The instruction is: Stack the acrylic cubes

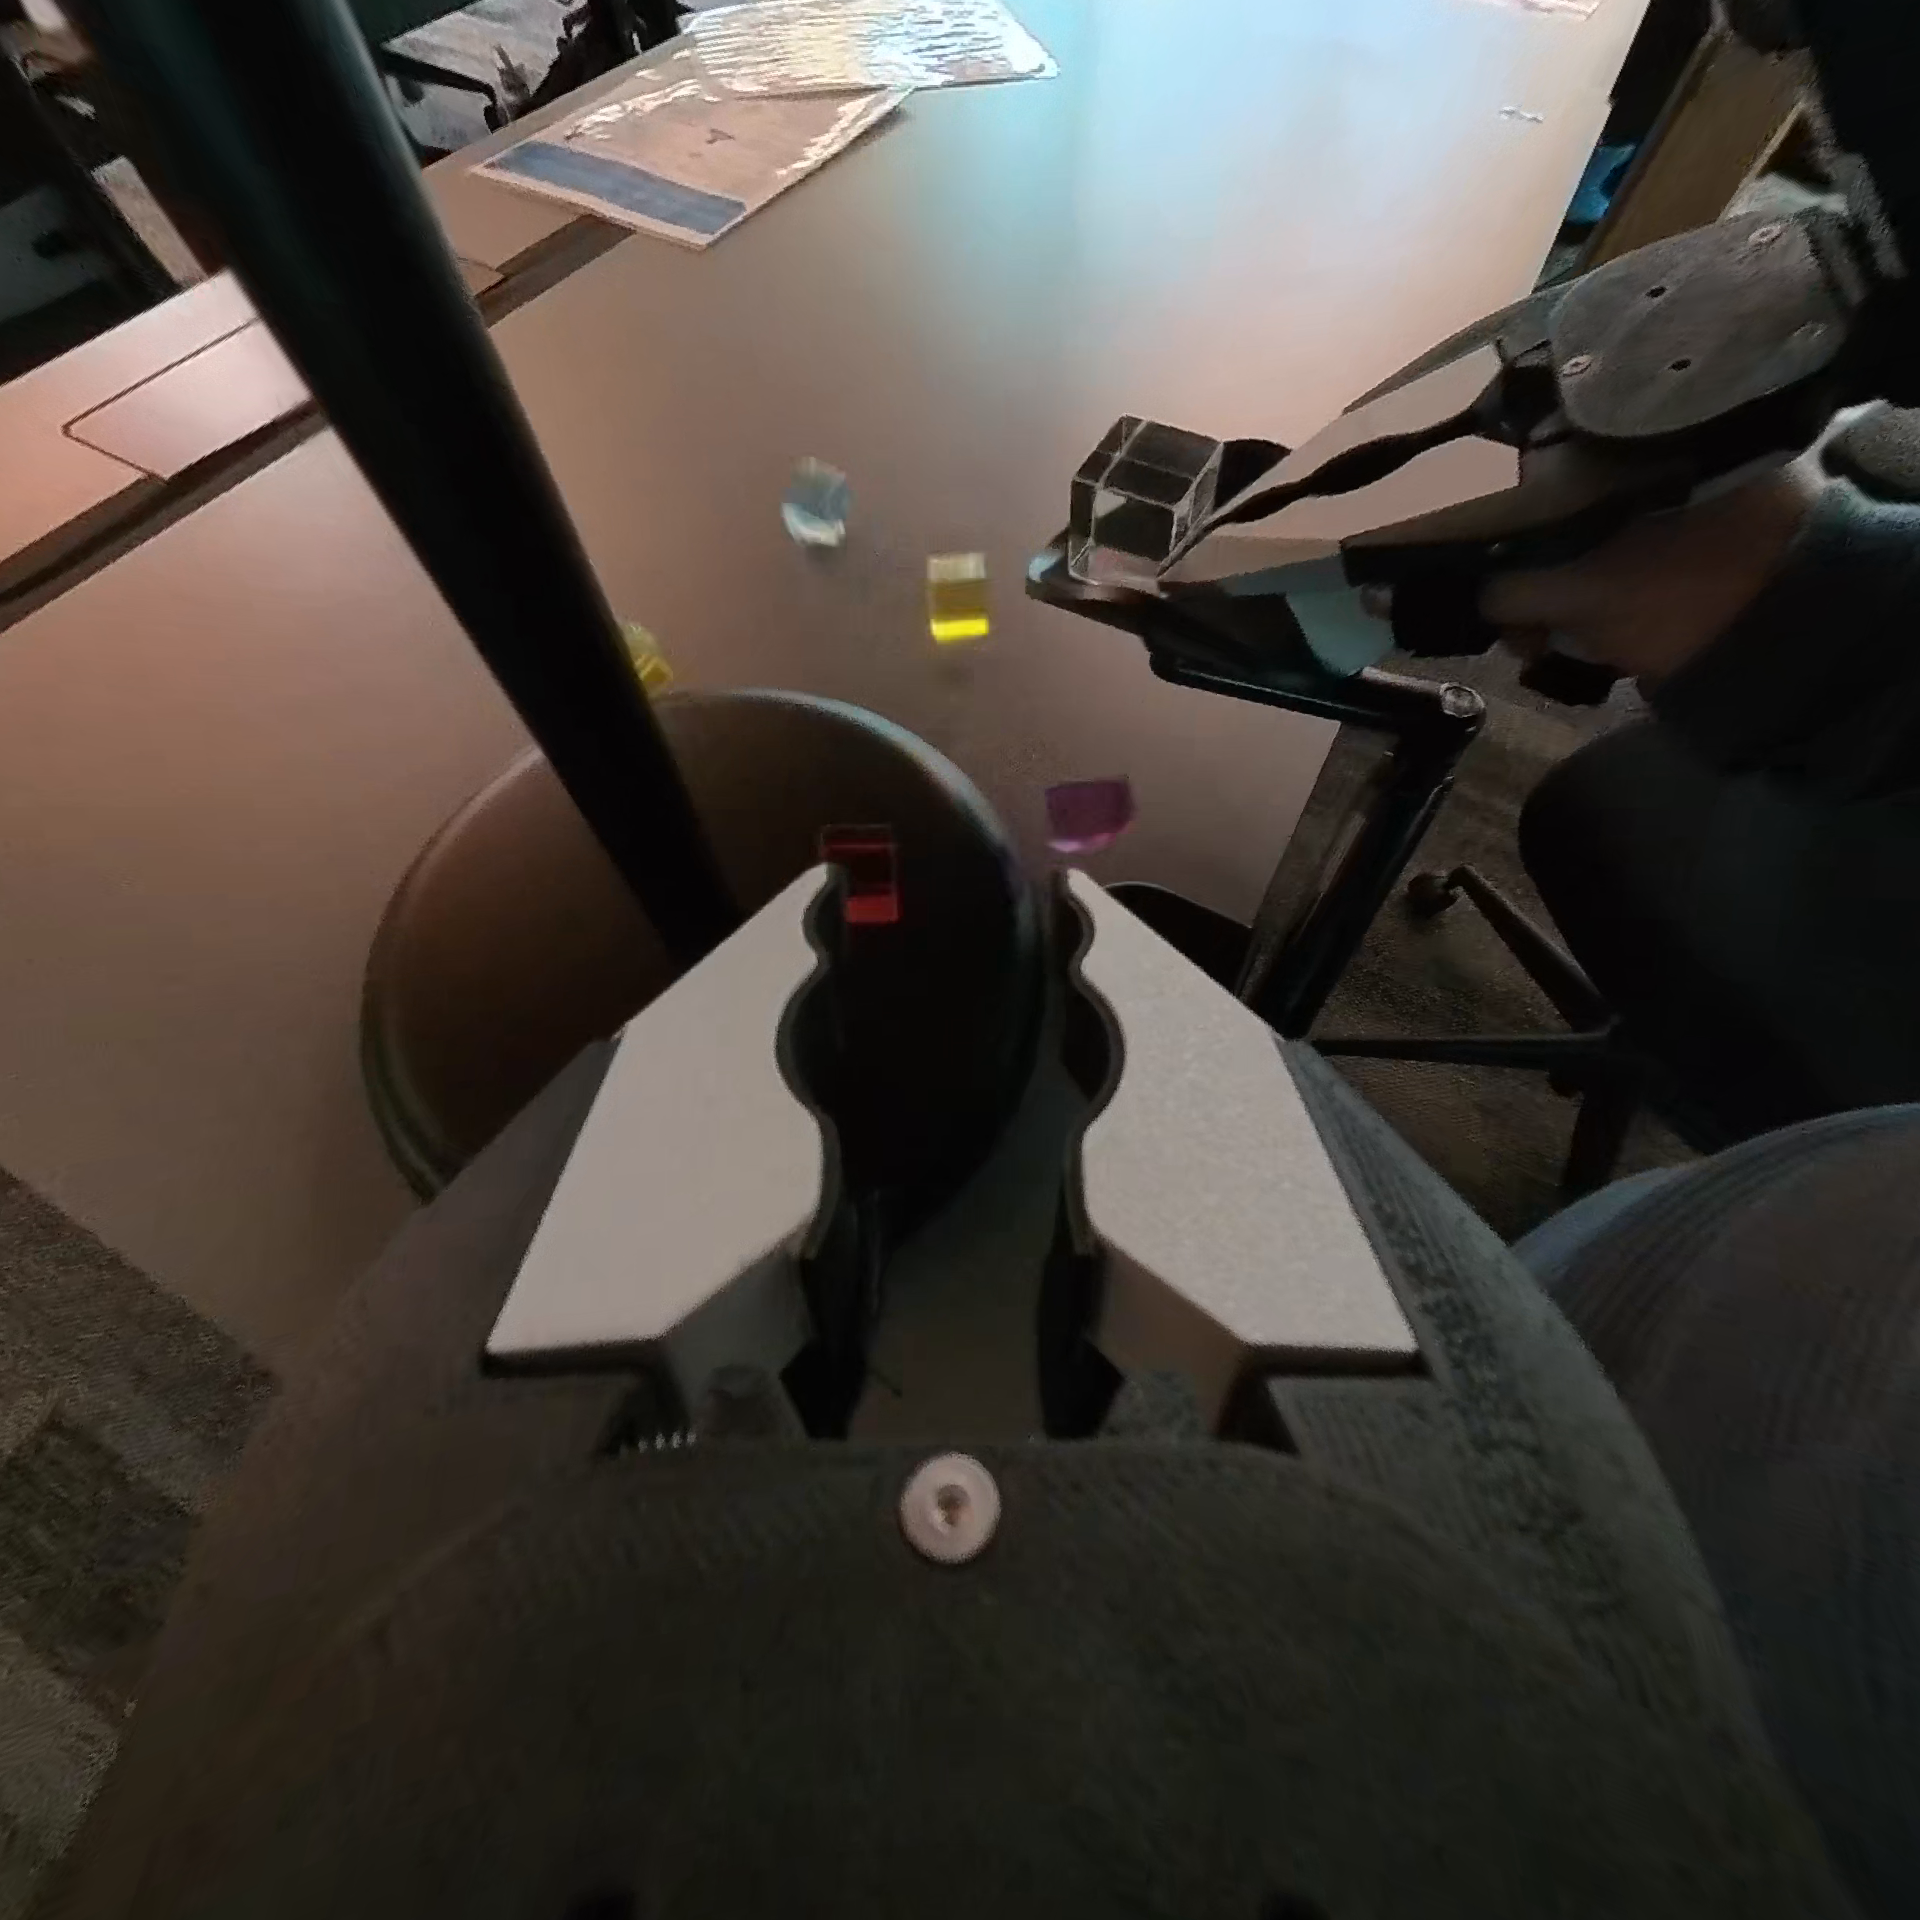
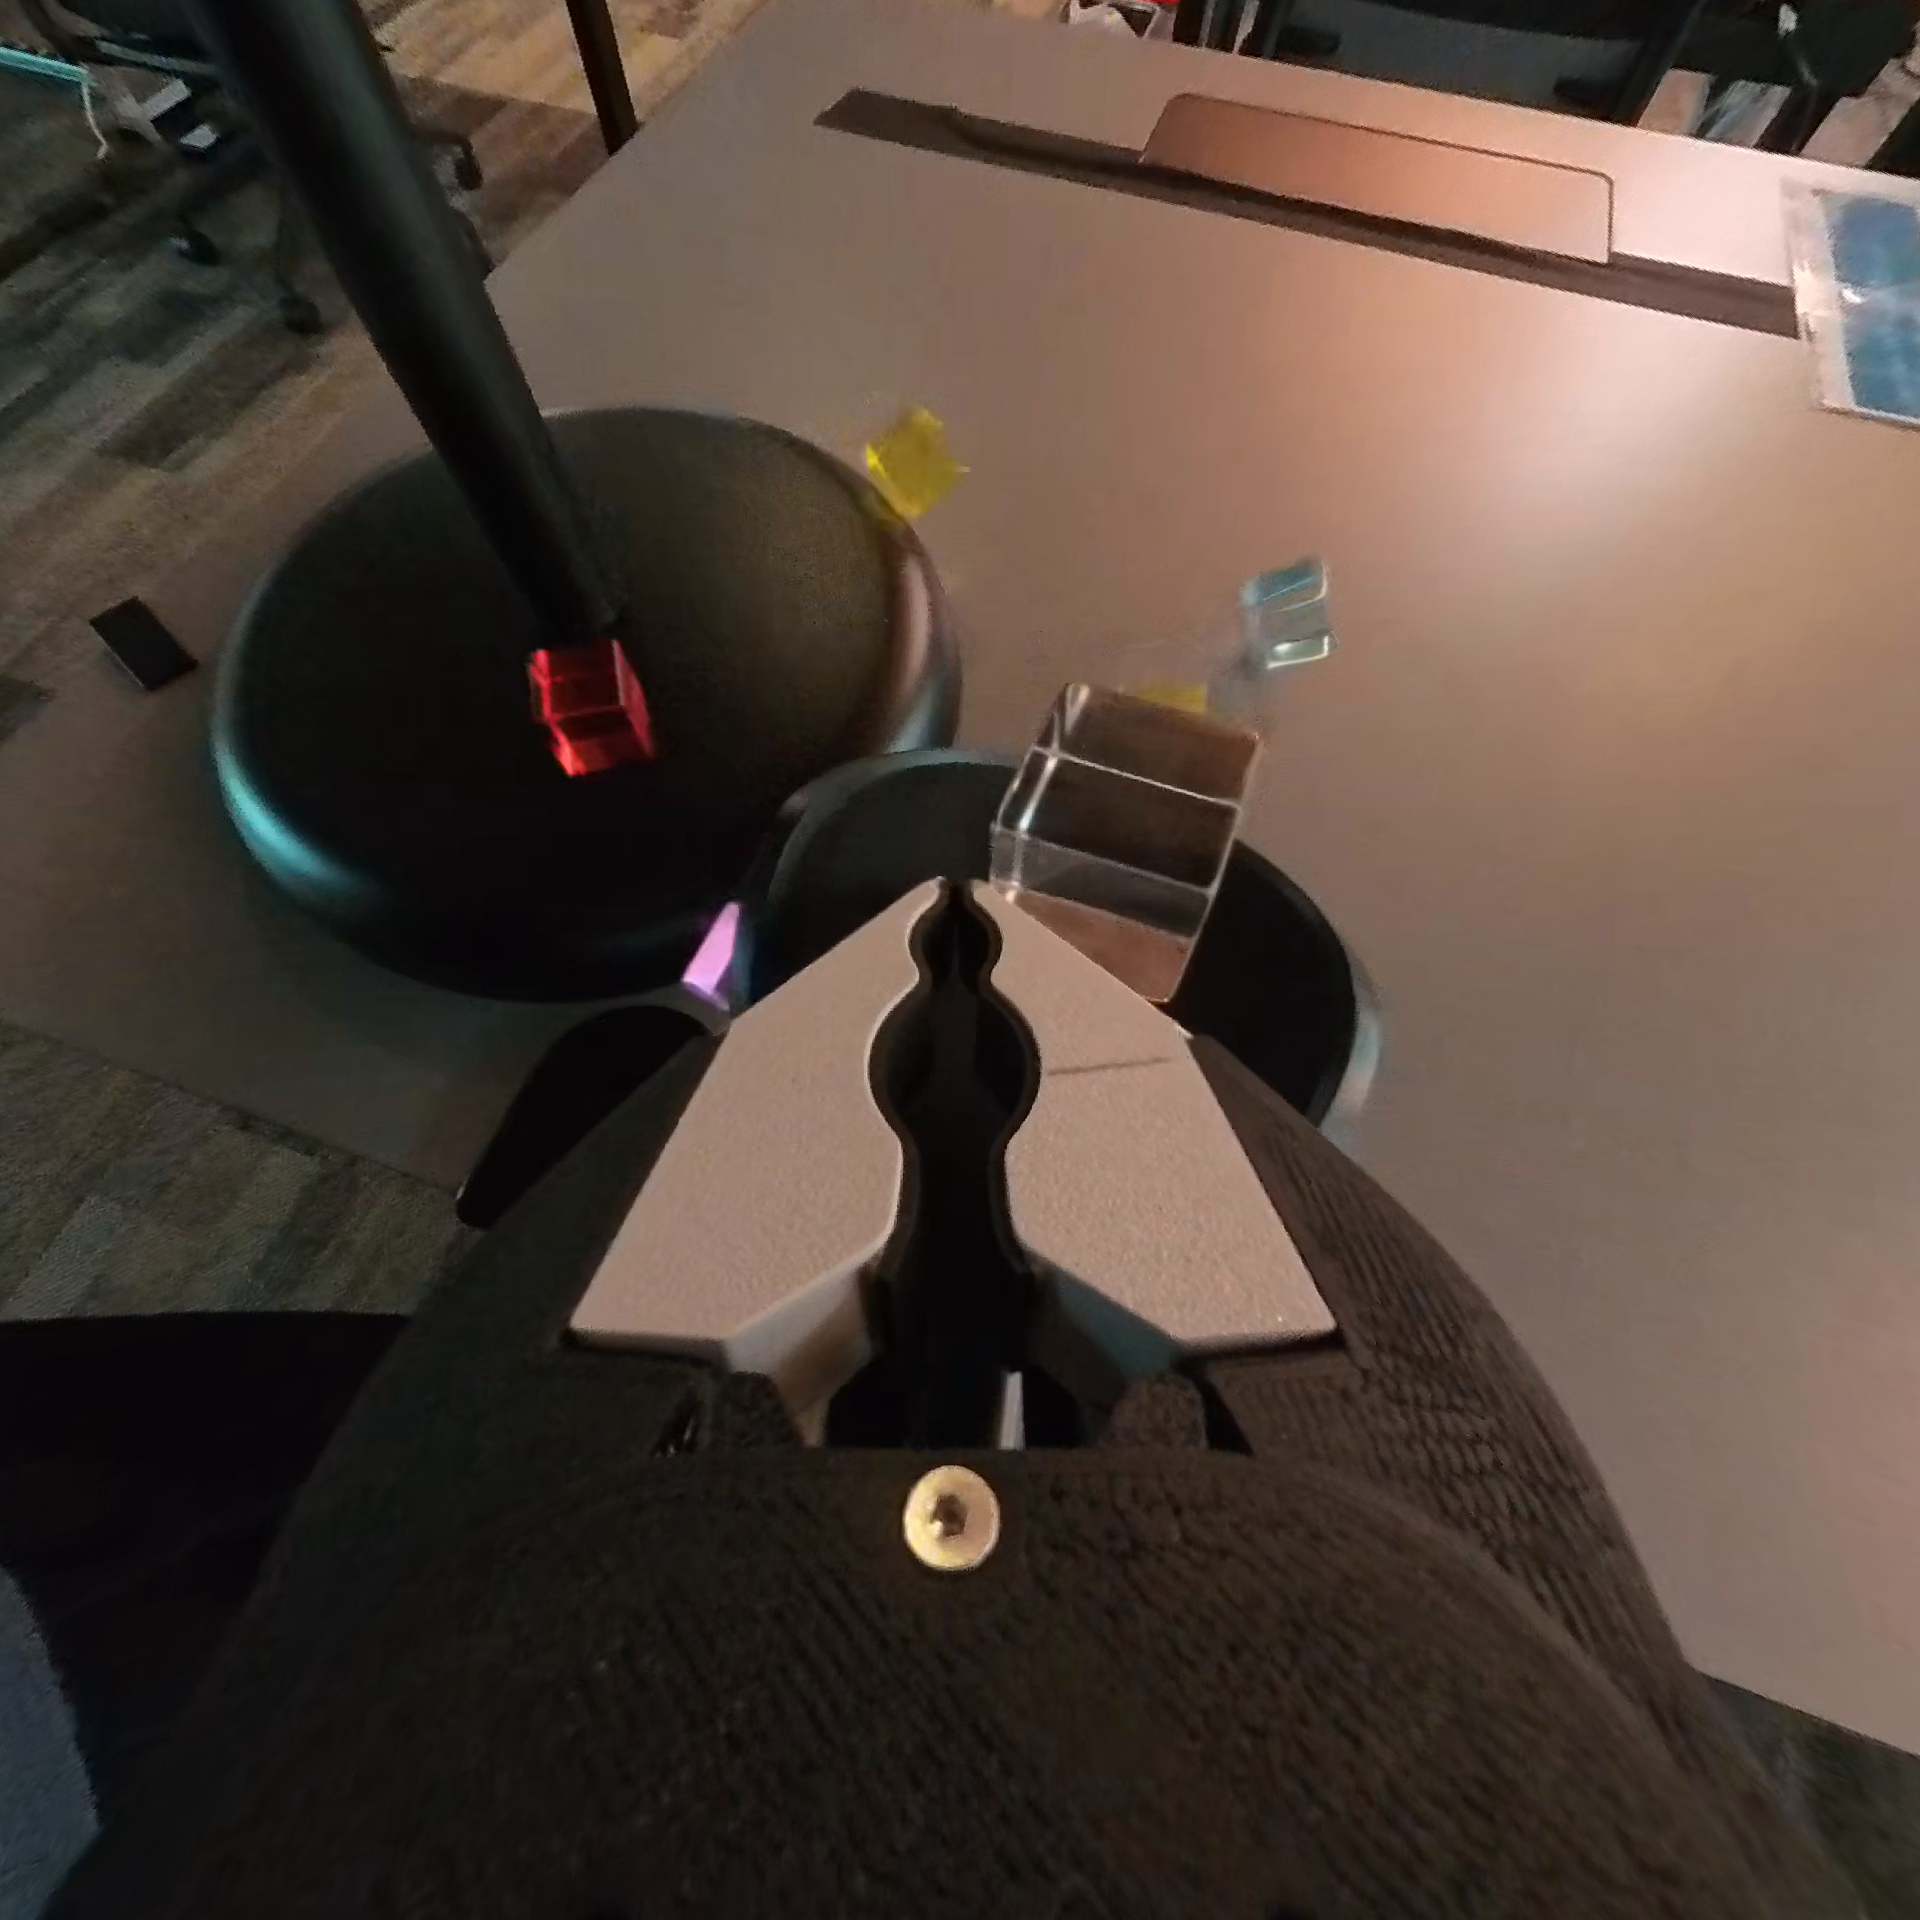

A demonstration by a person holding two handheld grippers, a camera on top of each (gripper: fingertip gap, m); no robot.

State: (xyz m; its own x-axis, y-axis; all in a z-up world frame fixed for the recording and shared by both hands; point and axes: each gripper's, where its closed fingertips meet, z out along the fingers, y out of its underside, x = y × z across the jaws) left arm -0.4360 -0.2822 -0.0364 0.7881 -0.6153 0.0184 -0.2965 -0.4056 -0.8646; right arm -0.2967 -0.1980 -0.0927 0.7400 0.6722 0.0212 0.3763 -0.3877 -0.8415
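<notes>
Clear cube (image 2: 1127, 831), hard, slick, likely chippable, sits at one o'clock beside pressed-together right gripper (image 2: 951, 885); flat opposite faces suit gripping; left gripper (image 1: 945, 883) spread, empty.

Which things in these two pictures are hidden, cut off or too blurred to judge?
- Purple cube, right wrist view: mostly hidden behind the right gripper.
- Second yellow cube, left wrist view: mostly hidden behind the black pole.
- Pale blue cube, left wrist view: motion blur smears its edges.
- Clear cube: whether it rests on the black disc cannot be told.
</notes>
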